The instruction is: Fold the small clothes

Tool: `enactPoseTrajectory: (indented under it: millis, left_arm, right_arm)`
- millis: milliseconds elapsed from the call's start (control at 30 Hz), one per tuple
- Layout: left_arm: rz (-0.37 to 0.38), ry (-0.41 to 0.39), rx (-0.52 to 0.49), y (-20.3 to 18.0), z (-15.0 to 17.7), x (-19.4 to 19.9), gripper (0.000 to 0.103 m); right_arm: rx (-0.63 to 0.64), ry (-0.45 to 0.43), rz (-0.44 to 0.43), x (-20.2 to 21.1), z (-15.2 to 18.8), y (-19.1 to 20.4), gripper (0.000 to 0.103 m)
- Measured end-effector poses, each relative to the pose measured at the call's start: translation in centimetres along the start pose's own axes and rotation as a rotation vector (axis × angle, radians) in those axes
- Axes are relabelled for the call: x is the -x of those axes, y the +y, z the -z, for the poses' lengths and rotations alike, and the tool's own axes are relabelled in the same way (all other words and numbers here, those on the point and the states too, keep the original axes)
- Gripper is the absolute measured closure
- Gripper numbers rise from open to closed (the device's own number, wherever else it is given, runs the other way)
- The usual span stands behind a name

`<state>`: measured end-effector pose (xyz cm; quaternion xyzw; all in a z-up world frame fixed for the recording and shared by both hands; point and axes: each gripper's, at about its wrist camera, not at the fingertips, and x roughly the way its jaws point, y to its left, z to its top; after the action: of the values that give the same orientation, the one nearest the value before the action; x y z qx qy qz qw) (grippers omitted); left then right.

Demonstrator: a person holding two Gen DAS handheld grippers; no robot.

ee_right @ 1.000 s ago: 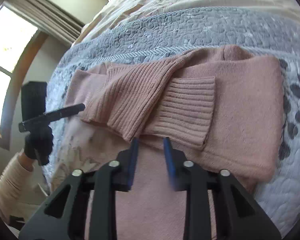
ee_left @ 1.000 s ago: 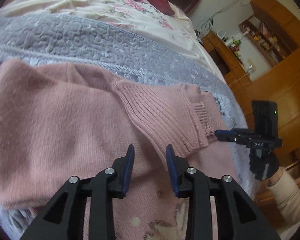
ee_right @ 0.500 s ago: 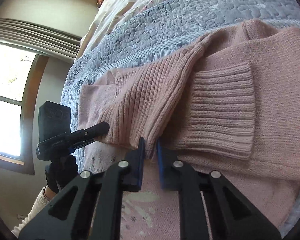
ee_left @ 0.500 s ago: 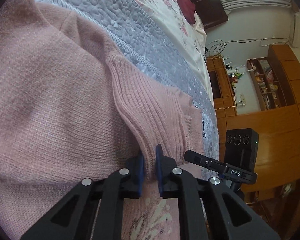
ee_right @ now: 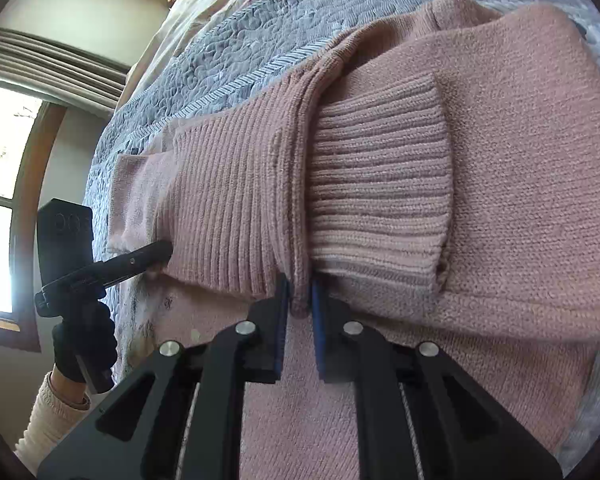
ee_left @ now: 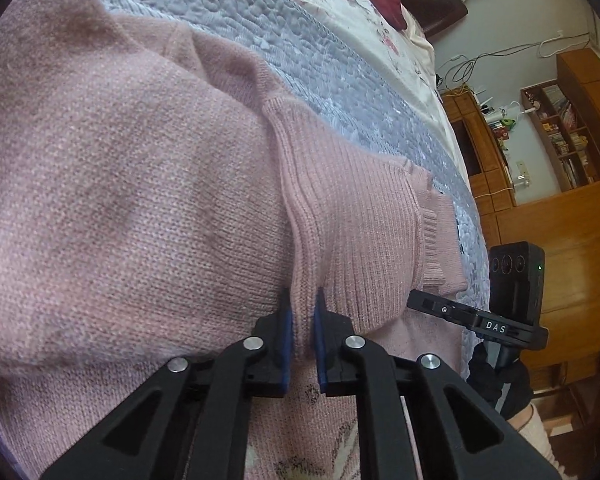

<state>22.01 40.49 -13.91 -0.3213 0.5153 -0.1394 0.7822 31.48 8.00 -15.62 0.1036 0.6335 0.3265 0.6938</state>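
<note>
One pink knit sweater (ee_left: 132, 200) lies flat on a grey quilted bedspread (ee_left: 284, 36), its ribbed sleeves folded inward across the body. In the right wrist view one ribbed cuff (ee_right: 380, 184) rests on the sweater's front, just beside a second ribbed sleeve (ee_right: 236, 208) that crosses to the left.

Left gripper (ee_left: 302, 320): blue-padded jaws nearly together, pinching a raised ridge of ribbed sleeve fabric at the folded edge. Right gripper (ee_right: 299, 300): same posture, jaws pressed onto a narrow fold of sleeve edge between the two ribbed sections. Each gripper shows in the other's camera, tip touching the sweater's outer edge, held by a black-gloved hand (ee_right: 80, 344) with a cream sleeve (ee_right: 52, 416).

Beyond the grey bedspread: a cream floral cover (ee_left: 380, 28). Wooden cabinets and a bookshelf (ee_left: 560, 128) stand past the bed's far side in the left view; a bright window (ee_right: 0, 184) with pleated curtain shows in the right view.
</note>
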Motion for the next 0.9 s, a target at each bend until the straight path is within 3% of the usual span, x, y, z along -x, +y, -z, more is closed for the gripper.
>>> enactPoseTrajectory:
  millis: [33, 100, 200, 267, 467, 600, 733, 900]
  left_arm:
    - [-0.022, -0.007, 0.004, -0.4, 0.5, 0.7, 0.086]
    - [-0.093, -0.039, -0.033, -1.7, 2.2, 2.9, 0.066]
    - [-0.177, -0.105, -0.127, -3.4, 6.4, 7.4, 0.059]
    - [-0.229, -0.138, -0.13, -3.4, 9.9, 10.6, 0.053]
    - [-0.38, -0.174, -0.102, -1.8, 19.8, 17.7, 0.052]
    - [-0.428, -0.151, -0.08, -0.6, 24.8, 19.6, 0.046]
    - [-0.453, -0.113, -0.063, 0.5, 28.5, 20.1, 0.046]
    - [-0.443, -0.079, -0.041, 1.3, 31.1, 19.7, 0.045]
  right_arm:
    - [0.001, -0.014, 0.009, 0.7, 0.4, 0.4, 0.086]
    - [0.002, -0.041, 0.001, 2.8, 1.8, 1.0, 0.082]
    - [0.018, -0.091, 0.014, 6.8, 5.5, 2.0, 0.073]
    - [0.026, -0.113, 0.034, 9.5, 9.1, 2.5, 0.069]
    - [-0.01, -0.143, 0.082, 15.5, 20.6, 2.2, 0.058]
    - [-0.055, -0.153, 0.085, 17.2, 26.4, 1.4, 0.053]
    - [-0.101, -0.131, 0.128, 17.1, 30.3, 0.0, 0.052]
    - [-0.158, -0.084, 0.121, 15.6, 33.5, -1.5, 0.051]
